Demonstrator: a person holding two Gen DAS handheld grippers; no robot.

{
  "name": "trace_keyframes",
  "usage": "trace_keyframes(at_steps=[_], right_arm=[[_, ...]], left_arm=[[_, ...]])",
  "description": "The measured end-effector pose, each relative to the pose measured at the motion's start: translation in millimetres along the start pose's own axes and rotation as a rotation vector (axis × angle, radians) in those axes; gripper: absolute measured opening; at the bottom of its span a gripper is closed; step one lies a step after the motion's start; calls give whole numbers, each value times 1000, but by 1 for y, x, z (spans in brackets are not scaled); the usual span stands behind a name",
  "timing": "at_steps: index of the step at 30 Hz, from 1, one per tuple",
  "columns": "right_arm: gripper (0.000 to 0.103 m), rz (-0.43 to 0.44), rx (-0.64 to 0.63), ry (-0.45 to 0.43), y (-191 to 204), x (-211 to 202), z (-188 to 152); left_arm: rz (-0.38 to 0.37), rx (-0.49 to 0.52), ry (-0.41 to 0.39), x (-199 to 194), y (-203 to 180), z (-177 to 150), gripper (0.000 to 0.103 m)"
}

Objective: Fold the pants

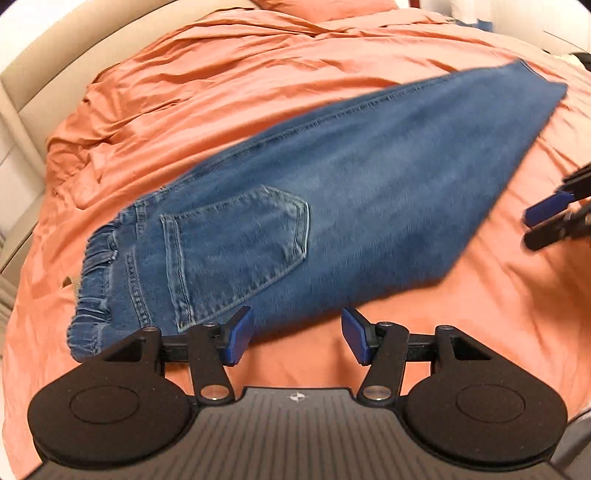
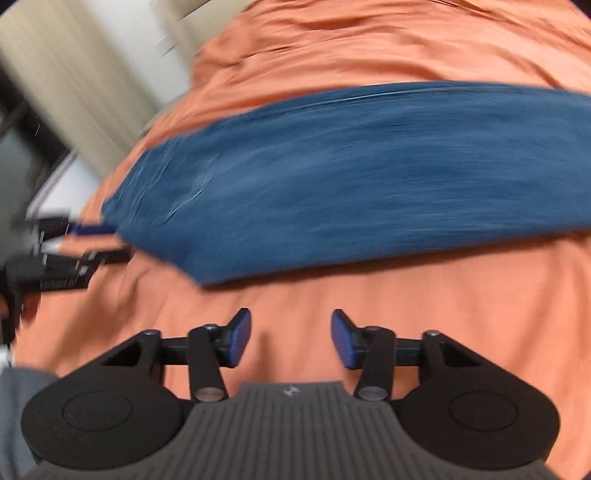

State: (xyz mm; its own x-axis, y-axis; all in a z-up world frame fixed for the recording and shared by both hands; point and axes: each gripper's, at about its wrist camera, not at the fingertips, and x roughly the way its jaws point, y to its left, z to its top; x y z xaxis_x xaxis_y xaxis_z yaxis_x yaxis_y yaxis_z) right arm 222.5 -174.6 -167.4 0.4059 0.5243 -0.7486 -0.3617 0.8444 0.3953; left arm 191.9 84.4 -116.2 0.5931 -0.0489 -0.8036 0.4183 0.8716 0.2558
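Note:
Blue jeans (image 1: 314, 206) lie flat on the orange bedspread (image 1: 221, 74), folded lengthwise with one leg on the other. The elastic waistband is at the lower left, a back pocket (image 1: 236, 251) faces up, and the hems reach the upper right. My left gripper (image 1: 297, 338) is open just in front of the jeans' near edge, with nothing between its blue pads. The right wrist view is blurred; there the jeans (image 2: 351, 177) stretch across the middle. My right gripper (image 2: 291, 338) is open over bare bedspread (image 2: 369, 302), short of the jeans and holding nothing. It also shows as the right gripper (image 1: 550, 218) at the edge of the left wrist view.
A beige headboard or bed frame (image 1: 55, 48) runs along the far left of the bed. A pillow in the same orange (image 1: 325, 7) lies at the head. The left gripper (image 2: 74, 254) shows at the left edge of the right wrist view. A grey sleeve (image 2: 18, 406) is at the lower left.

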Motion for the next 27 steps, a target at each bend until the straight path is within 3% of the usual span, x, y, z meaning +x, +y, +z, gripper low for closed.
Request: trace_keyframes(at_steps=[2,6,10,13,17,22,24,26,27], right_arm=[[58,-8,-99,-4,26,21,-3],[58,-78,-315,-30,74,53,-10],[58,-152,-478,-84,99,70,-9],[62,-171,-563,-146,108,68,-4],[62,-231,-649,-138,111,82,-3],[62,-258,-653,-150,110,87,2],[48,-221,-667,-148,117,86,3],[16,-257,-684,-129,123,84,0],[11,-273,-672,-130,122,78,-2]], left_arm=[[3,24,4,5,0,-7,65],[23,34,15,20,4,-13,65],[7,-94,-65,17,23,-8,64],[-17,-166,-104,13,34,-5,64],[-22,-201,-117,12,40,-5,64],[-6,-229,-134,6,47,-9,64],[8,-248,-124,7,52,-8,61],[21,-269,-114,7,58,-7,56],[28,-281,-112,7,61,-7,55]])
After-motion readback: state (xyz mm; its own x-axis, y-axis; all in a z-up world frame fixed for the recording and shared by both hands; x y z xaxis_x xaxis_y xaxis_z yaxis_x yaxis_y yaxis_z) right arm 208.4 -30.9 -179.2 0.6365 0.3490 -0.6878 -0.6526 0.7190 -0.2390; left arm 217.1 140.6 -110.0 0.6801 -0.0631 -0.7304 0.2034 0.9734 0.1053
